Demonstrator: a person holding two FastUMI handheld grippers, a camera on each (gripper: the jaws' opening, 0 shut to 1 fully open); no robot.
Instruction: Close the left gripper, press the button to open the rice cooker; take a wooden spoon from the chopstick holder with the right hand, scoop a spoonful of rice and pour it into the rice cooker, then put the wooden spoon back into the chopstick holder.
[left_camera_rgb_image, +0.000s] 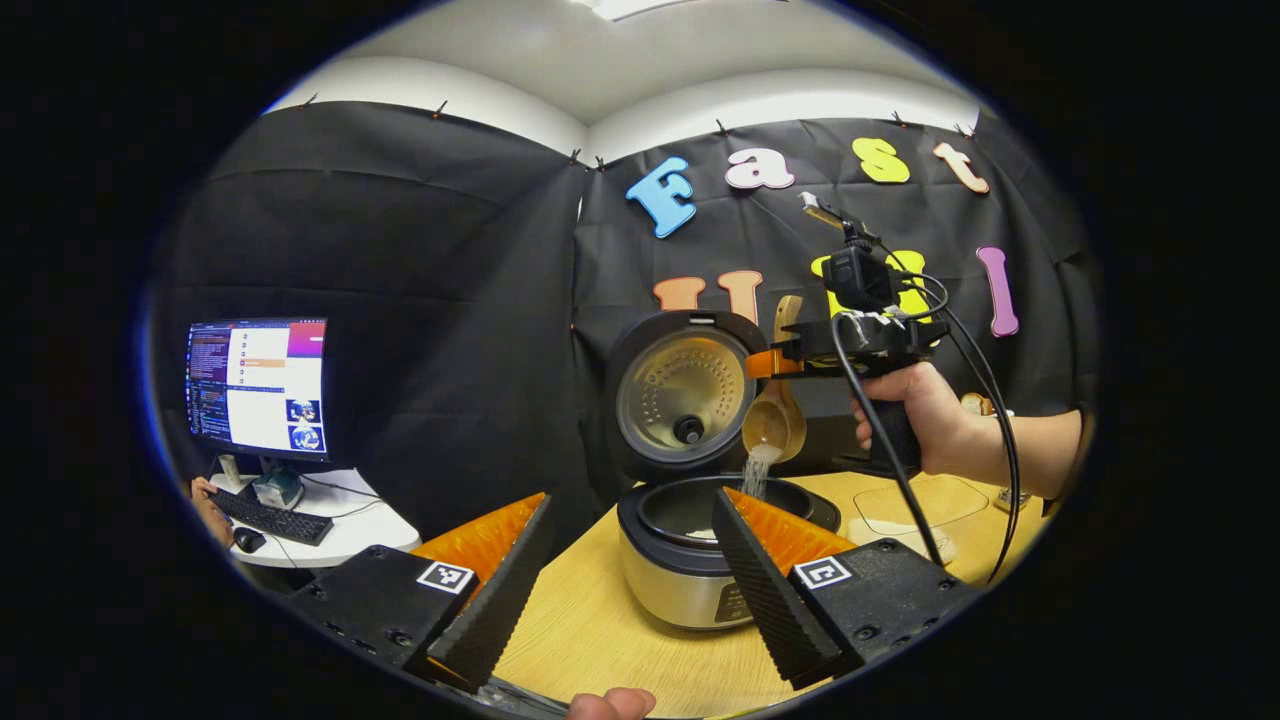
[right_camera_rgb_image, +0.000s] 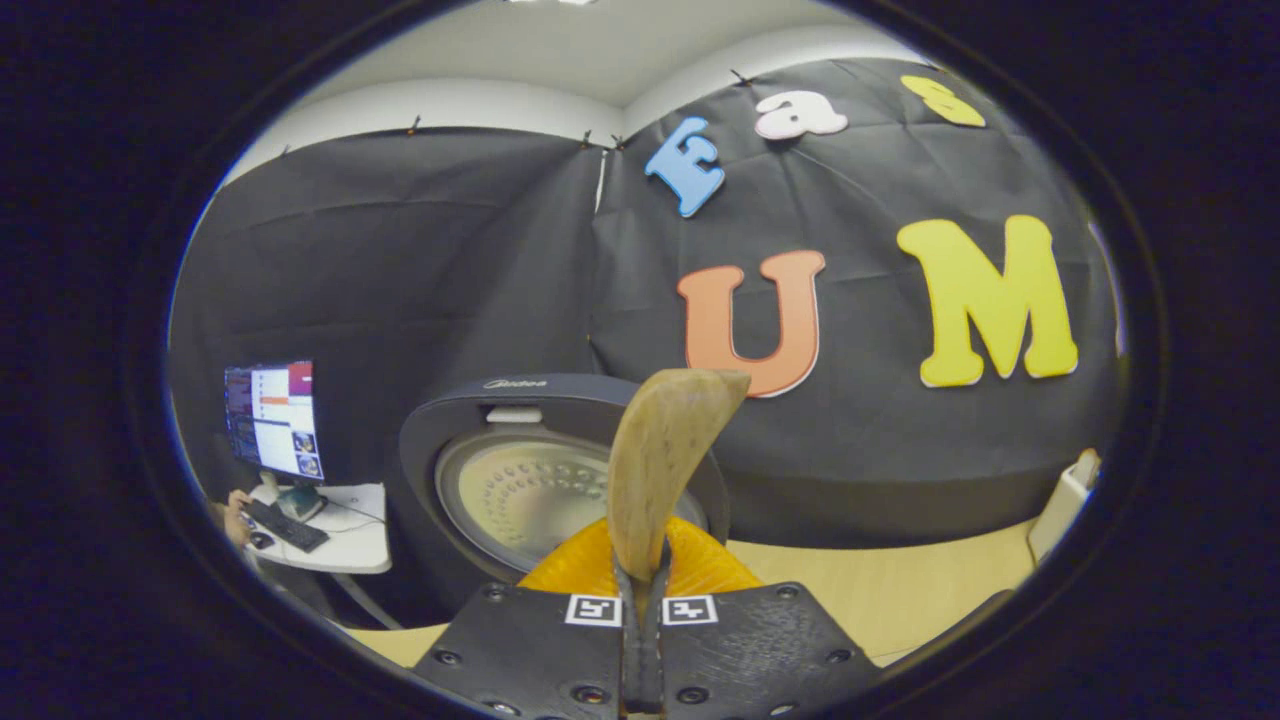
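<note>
The rice cooker (left_camera_rgb_image: 680, 575) stands on the wooden table (left_camera_rgb_image: 580, 630) with its lid (left_camera_rgb_image: 685, 395) swung up. Above the pot, the wooden spoon (left_camera_rgb_image: 775, 415) is tipped bowl-down, and a stream of rice (left_camera_rgb_image: 758, 472) falls from it into the pot. My right gripper (left_camera_rgb_image: 790, 362), held by a hand (left_camera_rgb_image: 920, 410), is shut on the spoon's handle. In the right gripper view the spoon (right_camera_rgb_image: 660, 460) rises from between the closed fingers of my right gripper (right_camera_rgb_image: 640, 590), in front of the lid (right_camera_rgb_image: 520, 490). My left gripper (left_camera_rgb_image: 632, 498) is open, its fingers either side of the cooker and holding nothing.
A clear container (left_camera_rgb_image: 920, 505) lies on the table right of the cooker. At far left a monitor (left_camera_rgb_image: 258, 385), keyboard (left_camera_rgb_image: 270, 518) and mouse sit on a white desk (left_camera_rgb_image: 350, 525), with a person's hand there. A white object (right_camera_rgb_image: 1065, 500) stands at the table's right edge.
</note>
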